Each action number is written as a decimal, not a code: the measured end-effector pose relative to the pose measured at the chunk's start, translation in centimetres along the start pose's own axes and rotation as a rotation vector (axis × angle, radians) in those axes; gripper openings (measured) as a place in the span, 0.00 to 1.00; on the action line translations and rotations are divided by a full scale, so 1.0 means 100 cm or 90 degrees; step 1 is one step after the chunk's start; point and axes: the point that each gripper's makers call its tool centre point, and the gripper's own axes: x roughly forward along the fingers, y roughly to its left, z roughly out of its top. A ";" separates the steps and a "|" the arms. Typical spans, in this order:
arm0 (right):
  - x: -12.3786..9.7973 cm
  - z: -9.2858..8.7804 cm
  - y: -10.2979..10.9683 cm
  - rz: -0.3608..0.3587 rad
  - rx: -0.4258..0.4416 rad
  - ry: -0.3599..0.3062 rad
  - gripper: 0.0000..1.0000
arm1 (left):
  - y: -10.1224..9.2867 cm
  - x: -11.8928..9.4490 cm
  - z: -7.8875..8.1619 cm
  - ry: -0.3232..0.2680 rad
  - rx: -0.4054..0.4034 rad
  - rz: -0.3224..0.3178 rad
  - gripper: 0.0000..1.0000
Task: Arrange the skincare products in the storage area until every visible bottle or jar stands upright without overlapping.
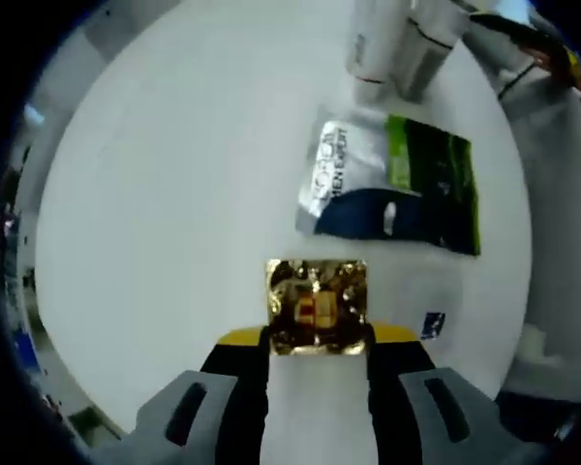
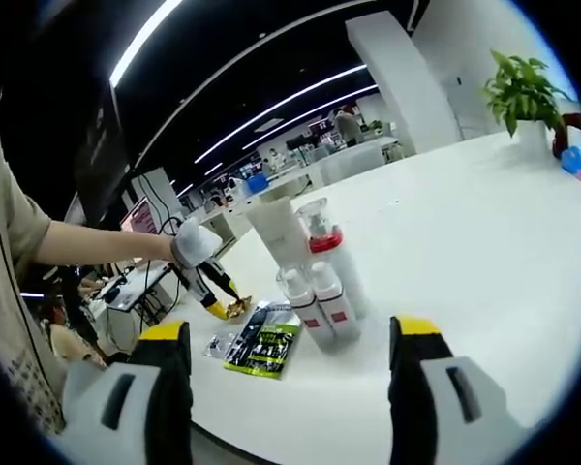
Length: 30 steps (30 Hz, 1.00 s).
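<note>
Left gripper view – fingers pinching crinkled gold sachet.

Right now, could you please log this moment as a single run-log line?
left gripper: shut on gold packet | right gripper: open, holding nothing | bottles: upright, clustered | sachets: flat on white table

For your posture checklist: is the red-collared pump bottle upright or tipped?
Upright. In the right gripper view the red-collared pump bottle stands on the white table, pump uppermost.
</note>
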 end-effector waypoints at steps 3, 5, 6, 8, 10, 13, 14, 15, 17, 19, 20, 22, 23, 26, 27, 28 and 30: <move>0.000 0.000 0.000 -0.001 0.001 -0.001 0.85 | -0.003 0.002 0.002 -0.003 0.007 -0.008 0.36; 0.000 0.000 0.000 -0.001 0.001 -0.001 0.85 | -0.005 0.005 0.001 -0.001 0.021 -0.013 0.36; 0.000 0.000 0.000 -0.002 0.000 0.000 0.85 | -0.007 0.007 0.000 0.004 0.030 -0.018 0.36; 0.000 0.000 0.001 -0.001 0.000 0.000 0.85 | -0.009 0.011 -0.001 0.008 0.035 -0.021 0.36; 0.000 0.000 0.001 -0.002 0.000 0.001 0.85 | -0.008 0.012 -0.001 0.006 0.045 -0.012 0.36; 0.000 0.001 0.002 -0.001 0.001 0.000 0.85 | -0.008 0.011 -0.002 0.004 0.042 -0.014 0.36; 0.000 0.001 0.003 -0.001 0.001 0.000 0.85 | -0.008 0.011 -0.003 0.002 0.043 -0.013 0.36; 0.000 0.001 0.003 -0.001 0.000 0.000 0.85 | -0.008 0.011 -0.003 -0.001 0.044 -0.012 0.36; 0.000 0.001 0.003 -0.001 0.000 0.001 0.85 | -0.007 0.011 -0.003 -0.007 0.041 -0.011 0.36; 0.000 0.001 0.003 -0.001 0.001 0.001 0.85 | -0.007 0.011 -0.003 -0.012 0.038 -0.009 0.37; 0.000 0.001 0.003 -0.001 0.001 0.000 0.85 | -0.007 0.011 -0.003 -0.014 0.036 -0.007 0.37; 0.000 0.000 0.002 -0.001 0.000 0.001 0.85 | -0.007 0.011 -0.003 -0.015 0.035 -0.006 0.37; 0.000 0.000 0.002 -0.001 0.000 0.001 0.85 | -0.007 0.011 -0.003 -0.015 0.035 -0.006 0.37; 0.000 0.000 0.002 -0.001 -0.001 0.001 0.85 | -0.006 0.011 -0.003 -0.016 0.033 -0.001 0.38; 0.000 0.000 0.002 -0.001 -0.001 0.001 0.85 | -0.005 0.011 -0.002 -0.017 0.033 0.002 0.41; 0.000 0.001 0.003 -0.001 0.000 0.001 0.85 | -0.004 0.011 -0.003 -0.016 0.033 0.005 0.45; 0.000 0.001 0.003 -0.001 0.000 0.000 0.85 | -0.004 0.011 -0.005 -0.013 0.031 0.006 0.54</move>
